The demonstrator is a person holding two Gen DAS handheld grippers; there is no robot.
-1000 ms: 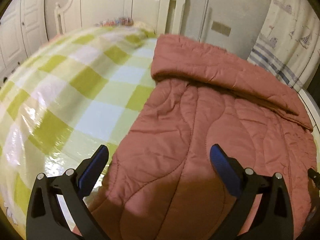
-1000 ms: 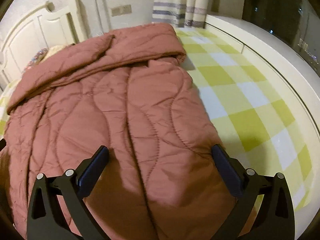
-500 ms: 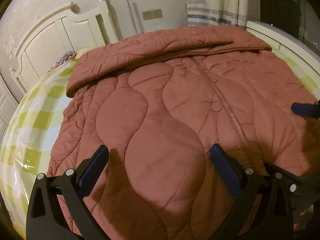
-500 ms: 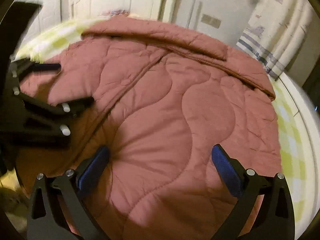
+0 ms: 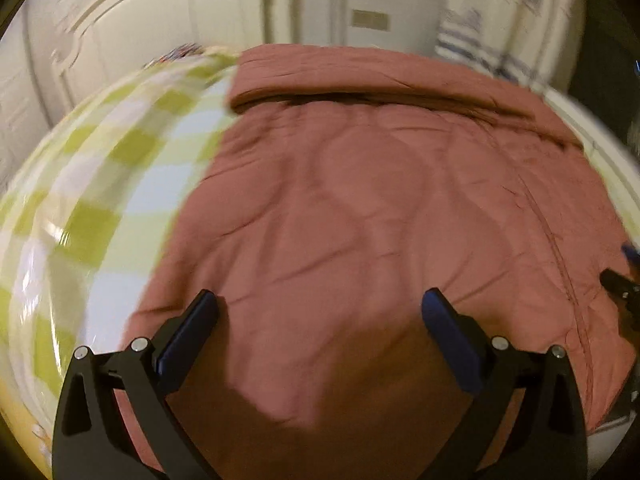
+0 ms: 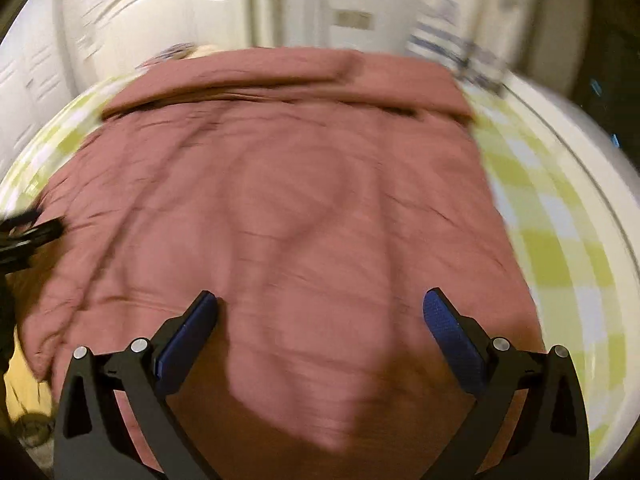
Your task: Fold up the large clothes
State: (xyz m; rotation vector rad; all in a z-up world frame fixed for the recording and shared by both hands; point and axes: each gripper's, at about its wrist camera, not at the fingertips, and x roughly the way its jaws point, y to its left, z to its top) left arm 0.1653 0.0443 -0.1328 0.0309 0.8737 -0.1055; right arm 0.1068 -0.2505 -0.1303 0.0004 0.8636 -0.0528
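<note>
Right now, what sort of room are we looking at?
Most likely a bedroom: a quilted reddish-pink padded garment lies spread on a bed with a green-and-white checked sheet, with a white carved headboard and a blue-striped curtain behind.

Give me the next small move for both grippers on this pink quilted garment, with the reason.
Probably lower both onto the near edge of the pink quilted garment and close. The left gripper and right gripper are open and hold nothing, while the garment lies spread on the checked bedsheet, its far end already folded over.
</note>
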